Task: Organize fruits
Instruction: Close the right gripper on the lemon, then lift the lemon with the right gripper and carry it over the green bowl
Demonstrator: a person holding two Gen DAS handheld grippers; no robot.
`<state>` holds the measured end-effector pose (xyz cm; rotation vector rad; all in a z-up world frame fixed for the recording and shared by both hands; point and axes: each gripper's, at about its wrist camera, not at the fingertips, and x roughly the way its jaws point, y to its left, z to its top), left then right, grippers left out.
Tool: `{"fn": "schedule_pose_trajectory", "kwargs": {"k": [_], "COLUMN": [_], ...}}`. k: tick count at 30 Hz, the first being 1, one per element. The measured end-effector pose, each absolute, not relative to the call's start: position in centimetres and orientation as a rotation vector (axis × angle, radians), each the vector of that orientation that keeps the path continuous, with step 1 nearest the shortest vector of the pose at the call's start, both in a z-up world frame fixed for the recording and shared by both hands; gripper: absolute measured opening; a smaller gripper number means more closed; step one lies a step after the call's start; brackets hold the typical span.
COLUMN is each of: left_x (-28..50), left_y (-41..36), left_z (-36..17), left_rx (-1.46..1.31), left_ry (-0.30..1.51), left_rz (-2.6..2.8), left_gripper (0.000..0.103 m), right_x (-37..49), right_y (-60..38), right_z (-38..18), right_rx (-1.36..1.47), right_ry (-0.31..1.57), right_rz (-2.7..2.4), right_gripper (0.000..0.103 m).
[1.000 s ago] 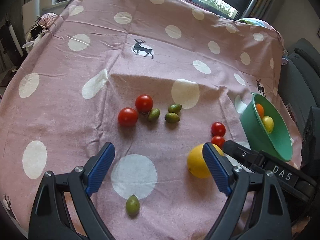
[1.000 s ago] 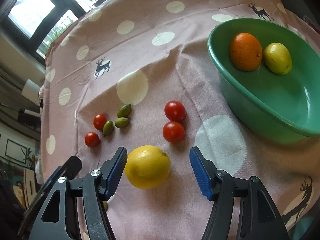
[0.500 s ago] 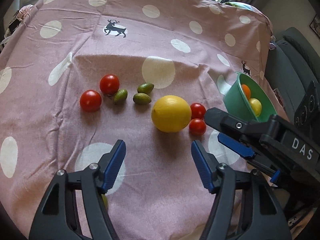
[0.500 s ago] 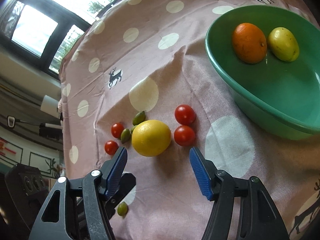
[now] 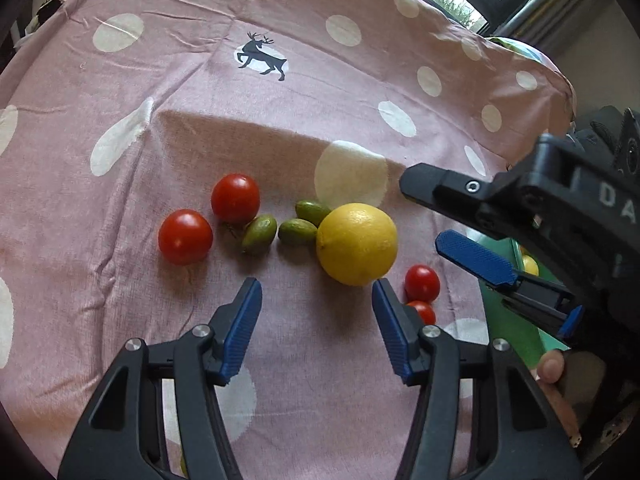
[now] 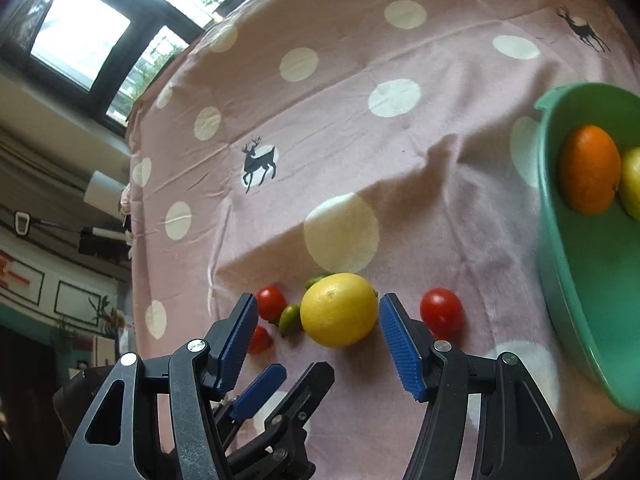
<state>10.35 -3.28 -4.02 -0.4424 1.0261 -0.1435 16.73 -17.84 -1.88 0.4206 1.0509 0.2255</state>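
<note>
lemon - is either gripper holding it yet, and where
Nothing is held. The lemon rests on the cloth just ahead of the open right gripper, its pads not on it. The left gripper is open and empty too.

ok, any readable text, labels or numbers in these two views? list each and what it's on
"DA": white letters on the black body of the right gripper, seen in the left wrist view; the word runs off the frame edge, so the rest cannot be read.
Red marks on a wall sign at the far left of the right wrist view: too blurred to read.
Nothing readable on the tablecloth, the lemon or the green bowl.
</note>
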Motion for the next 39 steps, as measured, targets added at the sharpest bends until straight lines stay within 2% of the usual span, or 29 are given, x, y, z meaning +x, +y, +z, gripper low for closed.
{"fn": "schedule_pose_trajectory", "kwargs": {"k": [5, 17, 23, 30, 39], "left_x": [11.0, 11.6, 11.6, 11.6, 11.4], "left_y": [-3.1, -3.6, -3.5, -3.8, -4.3], "left_z": [-3.9, -4.1, -4.2, -4.3, -3.9], "left_rx": [-0.456, -0.477, -0.503, -0.487, -0.454], "left_ry": [1.005, 1.000, 0.983, 0.973, 0.958], "left_rz": [-0.153, -0.202, -0.234, -0.252, -0.265], "left_gripper": [0.053, 0.051, 0.041, 0.037, 0.036], "right_x": [18.3, 19.0, 19.1, 19.4, 18.9], "right_y": [-17.7, -17.3, -16.5, -16.5, -16.8], "right_z": [-3.6, -6.0, -6.0, -7.1, -7.2], "right_rx": [0.399, 0.412, 0.372, 0.422, 0.437], "right_ry": [1.068, 1.147, 1.142, 1.183, 1.173], "right_rz": [0.211, 0.262, 0.264, 0.293, 0.305], "right_gripper": [0.056, 0.056, 0.056, 0.056, 0.056]}}
